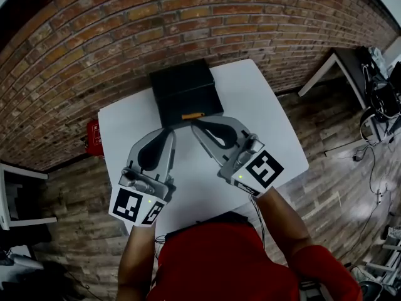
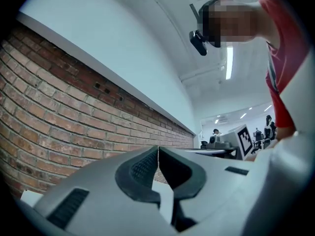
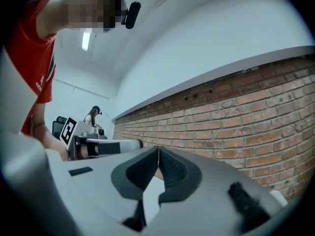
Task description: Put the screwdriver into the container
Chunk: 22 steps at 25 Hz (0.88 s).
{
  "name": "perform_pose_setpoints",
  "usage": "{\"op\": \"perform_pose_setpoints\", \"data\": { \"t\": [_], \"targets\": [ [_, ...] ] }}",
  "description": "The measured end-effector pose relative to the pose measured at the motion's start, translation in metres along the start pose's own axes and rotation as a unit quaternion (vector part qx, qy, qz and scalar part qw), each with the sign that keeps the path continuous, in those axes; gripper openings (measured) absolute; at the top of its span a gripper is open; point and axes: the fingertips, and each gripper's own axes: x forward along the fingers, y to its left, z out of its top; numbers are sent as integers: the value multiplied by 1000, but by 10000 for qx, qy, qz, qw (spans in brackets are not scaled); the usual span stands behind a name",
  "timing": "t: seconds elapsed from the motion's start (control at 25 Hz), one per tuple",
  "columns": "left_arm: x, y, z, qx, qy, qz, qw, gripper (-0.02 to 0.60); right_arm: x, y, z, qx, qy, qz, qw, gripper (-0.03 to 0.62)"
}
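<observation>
**Gripper state.** The left gripper [image 1: 168, 132] is fully closed. In the left gripper view [image 2: 158, 154] its two ribbed pads meet along one thin seam, with nothing between them. The right gripper [image 1: 195, 125] is closed in the same way. In the right gripper view [image 3: 158, 156] the pads touch along their full length and hold nothing.

**Gripper position.** Both grippers are over the white table [image 1: 263, 124], with their tips pointing away from the person. The two tips are close together, left of right, just near of the container [image 1: 182, 86]. Each gripper's marker cube sits at its near end: left marker cube [image 1: 135, 207], right marker cube [image 1: 263, 170].

**Task item.** The screwdriver [image 1: 192, 115] shows as a short orange strip lying crosswise. It is within the outline of the black container, close to the container's near wall and just far of the right gripper's tip. Neither gripper touches it.

**Container.** The container stands at the far edge of the table, near the table's middle from left to right.

**Surroundings.**
- A brick wall [image 1: 188, 17] runs along the far side of the table.
- A red object [image 1: 94, 137] is low beside the table's left edge.
- The floor is wood plank [image 1: 326, 168].
- A second white desk [image 1: 326, 68] stands at the far right.
- The person's red shirt [image 1: 225, 262] fills the near edge of the head view.
</observation>
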Motion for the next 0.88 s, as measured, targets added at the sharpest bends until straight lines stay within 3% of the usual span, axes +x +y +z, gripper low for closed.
{"op": "perform_pose_setpoints", "data": {
  "t": [0.88],
  "targets": [
    [-7,-14,-5,-87,31,-228,9997,12,-10,20,-4,31,54,-28,10000,31]
  ]
}}
